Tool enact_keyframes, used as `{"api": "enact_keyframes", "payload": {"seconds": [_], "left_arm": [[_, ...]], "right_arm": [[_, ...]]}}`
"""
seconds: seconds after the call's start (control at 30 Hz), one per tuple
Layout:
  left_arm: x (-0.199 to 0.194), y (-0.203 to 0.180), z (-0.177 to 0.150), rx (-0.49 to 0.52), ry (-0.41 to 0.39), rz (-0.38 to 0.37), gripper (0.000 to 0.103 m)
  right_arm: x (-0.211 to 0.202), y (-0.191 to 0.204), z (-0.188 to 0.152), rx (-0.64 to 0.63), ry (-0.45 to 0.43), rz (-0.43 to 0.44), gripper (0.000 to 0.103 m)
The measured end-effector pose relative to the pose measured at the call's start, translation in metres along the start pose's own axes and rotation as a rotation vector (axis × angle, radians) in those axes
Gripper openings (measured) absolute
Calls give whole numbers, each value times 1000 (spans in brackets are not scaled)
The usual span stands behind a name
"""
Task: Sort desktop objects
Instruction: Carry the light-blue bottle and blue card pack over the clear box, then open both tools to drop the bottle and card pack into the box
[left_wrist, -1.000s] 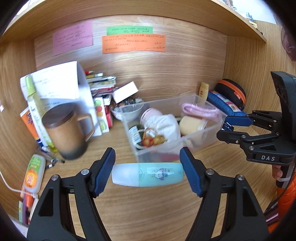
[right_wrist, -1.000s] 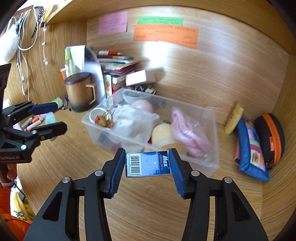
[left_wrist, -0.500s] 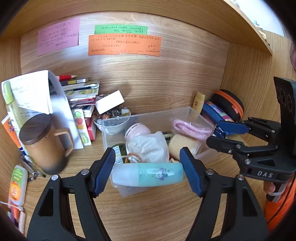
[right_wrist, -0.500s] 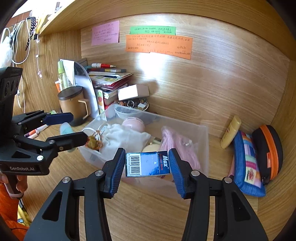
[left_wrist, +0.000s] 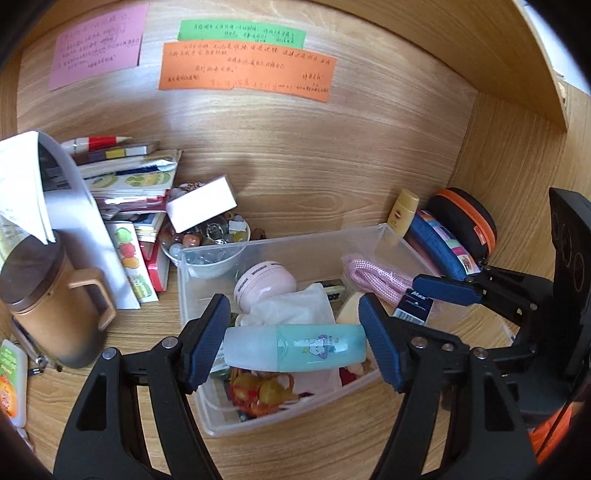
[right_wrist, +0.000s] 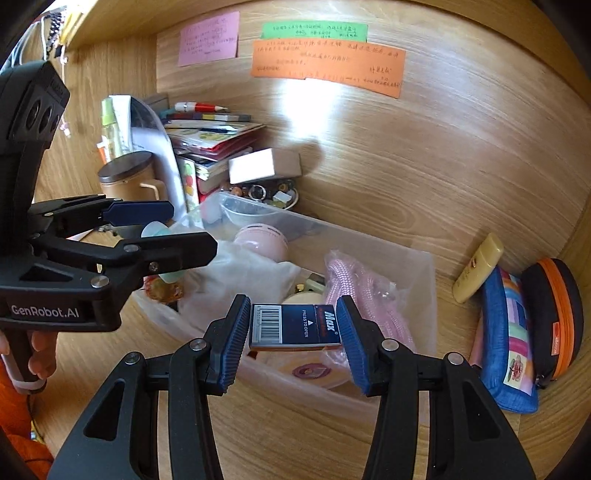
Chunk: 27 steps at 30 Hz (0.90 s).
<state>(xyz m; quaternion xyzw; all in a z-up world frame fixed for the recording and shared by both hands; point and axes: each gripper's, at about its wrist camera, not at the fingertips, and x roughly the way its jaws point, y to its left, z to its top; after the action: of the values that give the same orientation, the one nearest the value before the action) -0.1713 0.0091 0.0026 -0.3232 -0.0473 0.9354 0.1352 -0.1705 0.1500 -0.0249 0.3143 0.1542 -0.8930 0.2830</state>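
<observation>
Teal highlighter (left_wrist: 295, 348) clamped lengthwise in left tool (left_wrist: 295, 347), blue pads pressed on both ends, held above near-left part of clear plastic bin (left_wrist: 280, 417). Frosted cap end at left. Same left tool (right_wrist: 162, 236) seen side-on from right wrist view, highlighter (right_wrist: 159, 230) poking out between pads.

Far left on tabletop (left_wrist: 332, 443): brown lidded mug (left_wrist: 48, 306), stack of books and papers (left_wrist: 125, 184) behind it, white box (left_wrist: 201, 203) tilted over small bowl of trinkets (left_wrist: 210, 240).

Inside bin: pink round gadget (left_wrist: 264, 282), white cloth (left_wrist: 291, 306), pink cord bundle (left_wrist: 373, 275), red-yellow charm (left_wrist: 258, 387).

Blue "Max" staple box (right_wrist: 294, 326) gripped flat in right tool (right_wrist: 293, 332), pads closed on its short ends, hovering above near-right part of bin (right_wrist: 421, 280). From left wrist view right tool (left_wrist: 417, 299) and box (left_wrist: 413, 306) over bin's right edge.

Right of bin: yellow tube (right_wrist: 478, 267) leaning on back wall, blue striped pouch (right_wrist: 511, 339), black-orange zip case (right_wrist: 554, 317).
</observation>
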Motion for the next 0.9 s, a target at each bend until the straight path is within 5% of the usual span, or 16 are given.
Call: {"api": "enact_keyframes", "payload": {"seconds": [0.57, 0.9], "left_arm": [[31, 15, -3, -83, 81, -75, 71], [30, 19, -2, -116, 90, -89, 73]], "right_arm": [[20, 5, -1, -45, -9, -70, 45], [22, 10, -1, -70, 8, -67, 57]]}}
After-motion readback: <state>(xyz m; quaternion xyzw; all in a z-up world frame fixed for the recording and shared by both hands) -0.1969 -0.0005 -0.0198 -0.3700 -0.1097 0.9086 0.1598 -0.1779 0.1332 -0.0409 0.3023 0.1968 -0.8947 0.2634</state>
